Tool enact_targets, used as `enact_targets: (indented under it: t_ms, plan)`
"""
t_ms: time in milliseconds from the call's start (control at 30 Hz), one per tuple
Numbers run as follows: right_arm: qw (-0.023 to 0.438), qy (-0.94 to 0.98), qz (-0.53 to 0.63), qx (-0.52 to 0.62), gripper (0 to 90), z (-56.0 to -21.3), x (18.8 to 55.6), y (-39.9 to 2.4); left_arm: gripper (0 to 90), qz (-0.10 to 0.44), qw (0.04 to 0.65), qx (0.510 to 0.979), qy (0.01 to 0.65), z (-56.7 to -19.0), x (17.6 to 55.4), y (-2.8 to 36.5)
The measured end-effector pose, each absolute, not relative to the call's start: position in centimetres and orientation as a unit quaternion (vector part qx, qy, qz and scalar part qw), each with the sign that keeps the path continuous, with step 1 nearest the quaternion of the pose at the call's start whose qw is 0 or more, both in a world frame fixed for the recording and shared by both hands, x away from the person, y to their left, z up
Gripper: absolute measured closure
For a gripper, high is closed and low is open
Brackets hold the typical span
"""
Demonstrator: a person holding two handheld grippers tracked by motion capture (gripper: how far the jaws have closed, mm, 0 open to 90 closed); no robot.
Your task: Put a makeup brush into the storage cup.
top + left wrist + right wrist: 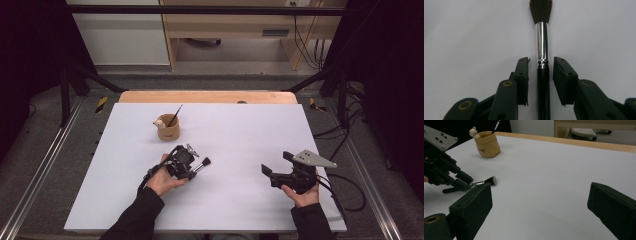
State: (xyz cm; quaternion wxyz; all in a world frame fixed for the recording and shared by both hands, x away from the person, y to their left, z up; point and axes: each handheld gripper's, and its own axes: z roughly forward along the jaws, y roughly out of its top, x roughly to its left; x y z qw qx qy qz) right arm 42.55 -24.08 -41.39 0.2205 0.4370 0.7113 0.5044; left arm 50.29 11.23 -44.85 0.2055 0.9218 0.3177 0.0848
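A wide white desk (240, 200) sits under the camera, with much bare surface on every side of the work. Toward the far left stands a small tan cup (168, 128) holding a thin dark brush. At the near left, the left gripper (196, 167) lies low over a makeup brush (542, 57) resting flat on the desk. The brush's long axis runs straight along the gripper's reach, bristles pointing away toward the desk's middle. Its black handle lies between the fingers (522, 75), which stand slightly apart and clear of it on both sides, not gripping. The right gripper (275, 170) is held well apart at the near right, fingers wide and empty, farther from the brush
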Motion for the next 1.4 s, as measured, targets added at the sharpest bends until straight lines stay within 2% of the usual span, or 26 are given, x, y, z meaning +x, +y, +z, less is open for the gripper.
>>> enact_targets:
  t_ms: [167, 600, 833, 1100, 1400]
  plan:
    - [0.22, 0.711, 0.504, 0.437, 6.4, -41.4, 42.6, -24.1, 63.7, 0.068, 0.182, 0.932, 0.307, -44.5, 50.6, 11.1]
    - [0.219, 0.712, 0.505, 0.437, 6.4, -41.4, 42.6, -24.1, 77.5, 0.049, 0.148, 0.941, 0.3, -44.6, 51.0, 10.4]
    - [0.218, 0.71, 0.506, 0.438, 6.4, -41.3, 42.5, -24.1, 78.7, 0.05, 0.14, 0.943, 0.297, -44.6, 51.0, 10.2]
    - [0.221, 0.71, 0.507, 0.436, 6.4, -41.3, 42.6, -24.2, 79.0, 0.066, 0.159, 0.939, 0.296, -44.4, 50.7, 10.6]
    - [0.219, 0.709, 0.509, 0.437, 6.4, -41.3, 42.5, -24.2, 79.0, 0.092, 0.215, 0.925, 0.298, -42.2, 49.9, 11.8]
